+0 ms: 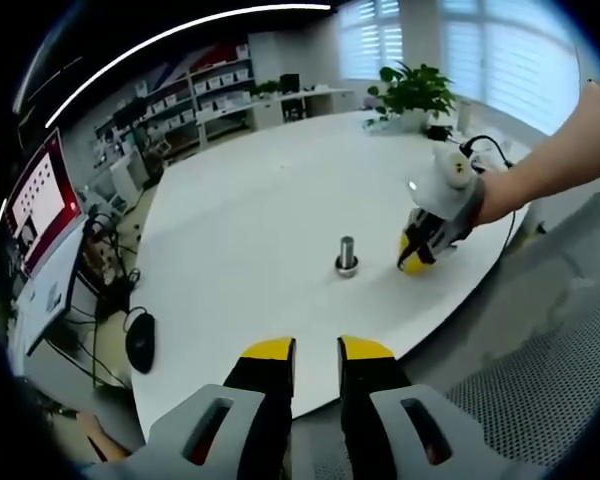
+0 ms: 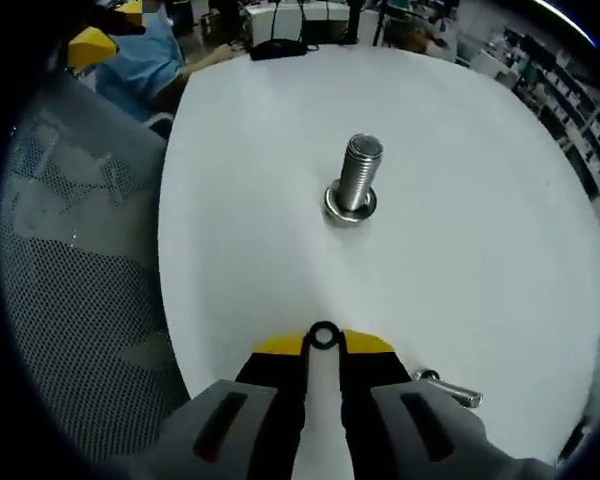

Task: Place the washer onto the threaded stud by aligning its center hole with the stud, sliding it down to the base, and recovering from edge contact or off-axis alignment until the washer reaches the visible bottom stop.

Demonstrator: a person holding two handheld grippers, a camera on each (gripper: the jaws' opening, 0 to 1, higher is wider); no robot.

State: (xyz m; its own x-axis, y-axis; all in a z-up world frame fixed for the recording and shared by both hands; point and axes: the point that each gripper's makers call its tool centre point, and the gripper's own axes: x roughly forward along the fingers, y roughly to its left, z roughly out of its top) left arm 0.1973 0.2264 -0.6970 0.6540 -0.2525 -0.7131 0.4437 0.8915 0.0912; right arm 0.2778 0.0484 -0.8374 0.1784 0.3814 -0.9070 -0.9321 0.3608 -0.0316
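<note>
Just small round washer (image 2: 323,336) between yellow-tipped right gripper (image 2: 323,345) fingers, ribbed metal stud (image 2: 357,180) upright.

A bright, glossy metal threaded stud (image 2: 358,180) is seen at upper centre, its ridged shank rising from the smooth, matt white table (image 2: 480,250). The dark washer (image 2: 324,336) is probably metal. Grey mesh fabric (image 2: 70,280) is shown at left.

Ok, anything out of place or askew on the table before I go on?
One stray: a small bolt lies on its side beside the right gripper, which pinches the washer. The threaded stud stands upright.
</note>
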